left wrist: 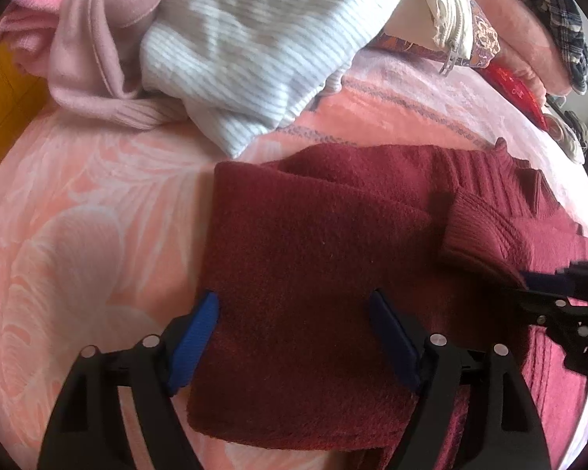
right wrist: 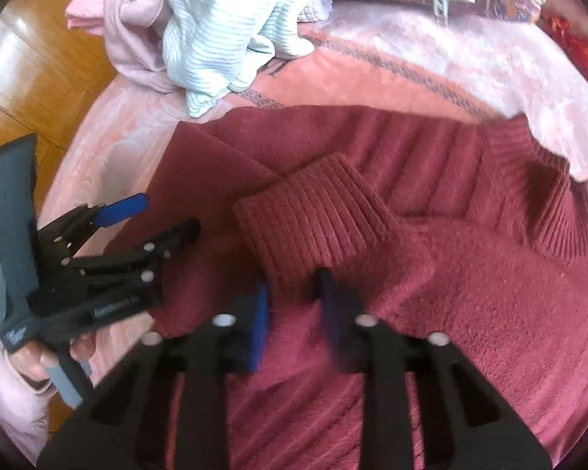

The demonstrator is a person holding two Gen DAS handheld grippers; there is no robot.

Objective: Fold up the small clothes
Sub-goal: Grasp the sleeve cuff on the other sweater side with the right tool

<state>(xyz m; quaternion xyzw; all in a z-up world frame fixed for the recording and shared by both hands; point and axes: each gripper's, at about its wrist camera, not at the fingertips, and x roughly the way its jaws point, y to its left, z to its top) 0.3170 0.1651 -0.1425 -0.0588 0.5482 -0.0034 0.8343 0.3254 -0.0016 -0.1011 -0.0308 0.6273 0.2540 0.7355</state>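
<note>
A dark red knit sweater [left wrist: 317, 243] lies on a pink patterned blanket [left wrist: 90, 203], its left part folded over and a ribbed sleeve cuff [left wrist: 478, 231] lying across it. My left gripper [left wrist: 294, 305] is open, its blue pads straddling the folded left edge, nothing held. In the right wrist view the sweater [right wrist: 470, 282] fills the middle, with the cuff [right wrist: 313, 219] in front of my right gripper [right wrist: 294, 293]. The right gripper's jaws stand partly open just behind the cuff, empty. The left gripper also shows in the right wrist view [right wrist: 153, 215].
A white striped garment [left wrist: 254, 39] and a pale pink garment [left wrist: 94, 58] are piled at the back left. A cream zipped item [left wrist: 447, 15] and plaid cloth [left wrist: 556, 11] lie at the back right. Wooden floor [right wrist: 39, 62] lies left of the bed edge.
</note>
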